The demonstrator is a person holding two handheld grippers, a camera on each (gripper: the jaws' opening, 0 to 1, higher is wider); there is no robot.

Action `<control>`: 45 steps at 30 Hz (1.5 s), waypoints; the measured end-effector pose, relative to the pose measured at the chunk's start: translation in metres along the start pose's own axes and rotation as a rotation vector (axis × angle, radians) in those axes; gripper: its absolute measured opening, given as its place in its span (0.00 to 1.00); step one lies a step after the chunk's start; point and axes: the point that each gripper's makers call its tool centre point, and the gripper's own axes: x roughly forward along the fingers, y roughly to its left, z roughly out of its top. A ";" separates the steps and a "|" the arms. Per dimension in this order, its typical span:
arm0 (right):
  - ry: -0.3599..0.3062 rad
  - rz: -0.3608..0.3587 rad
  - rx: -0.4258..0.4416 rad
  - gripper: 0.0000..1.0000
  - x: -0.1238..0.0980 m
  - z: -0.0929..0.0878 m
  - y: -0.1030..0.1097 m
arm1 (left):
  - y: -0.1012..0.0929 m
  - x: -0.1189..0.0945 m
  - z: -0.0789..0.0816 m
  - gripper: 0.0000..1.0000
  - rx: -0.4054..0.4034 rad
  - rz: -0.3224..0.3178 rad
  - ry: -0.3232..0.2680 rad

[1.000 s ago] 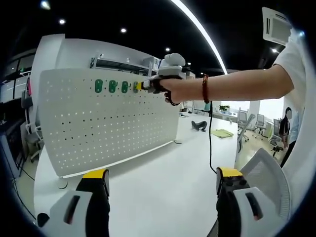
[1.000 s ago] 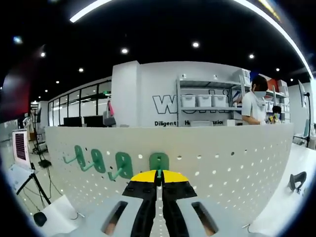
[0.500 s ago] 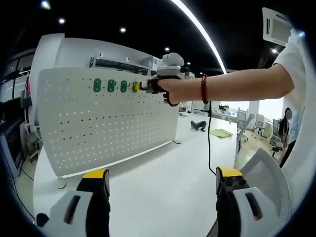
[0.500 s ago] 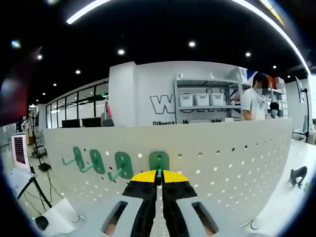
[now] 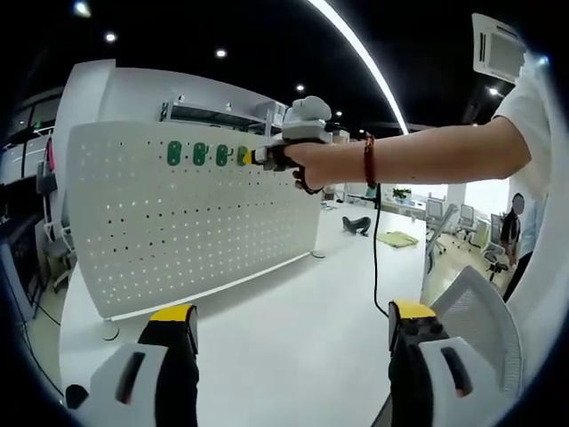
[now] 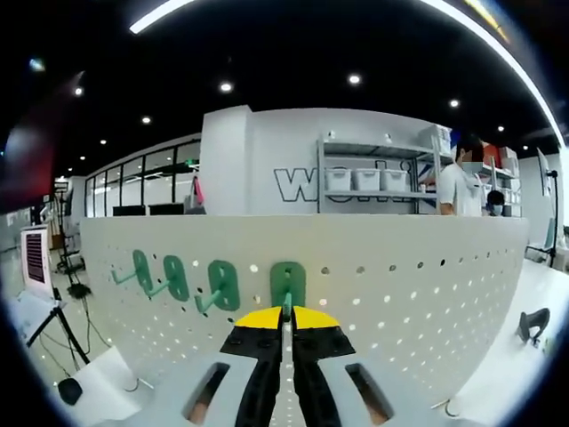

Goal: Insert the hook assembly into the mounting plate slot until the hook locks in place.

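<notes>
Right fingers (image 6: 286, 313) pinching green hook (image 6: 287, 286), oval backplate against white pegboard (image 6: 400, 294)

A green plastic hook assembly (image 6: 286, 286) sits upright against the white perforated mounting plate (image 6: 418, 294), fourth in a row beside three matching green hooks (image 6: 178, 277).

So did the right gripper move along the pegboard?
Yes, slightly. In the left gripper view the right gripper has slid left along the pegboard, closing in on the green hooks.

Bright, even light from a ceiling strip (image 5: 356, 53) and round spotlights (image 6: 226, 87); ceiling dark; fisheye bends edges; focus fairly sharp.
</notes>
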 end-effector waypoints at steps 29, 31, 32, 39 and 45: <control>0.028 0.021 -0.062 0.01 0.003 -0.004 0.003 | 0.000 -0.001 0.000 0.89 -0.005 0.002 0.000; 0.028 0.031 -0.053 0.04 0.003 -0.005 0.004 | 0.001 -0.001 0.001 0.89 -0.006 0.003 -0.003; 0.027 0.036 -0.056 0.05 0.002 -0.005 0.005 | 0.001 -0.001 0.001 0.89 -0.005 0.002 -0.004; 0.030 0.071 -0.068 0.09 -0.003 -0.011 0.012 | -0.002 0.000 0.005 0.90 0.006 -0.002 -0.006; 0.047 0.103 -0.072 0.19 -0.013 -0.021 0.015 | -0.006 -0.003 0.007 0.90 0.018 -0.005 -0.003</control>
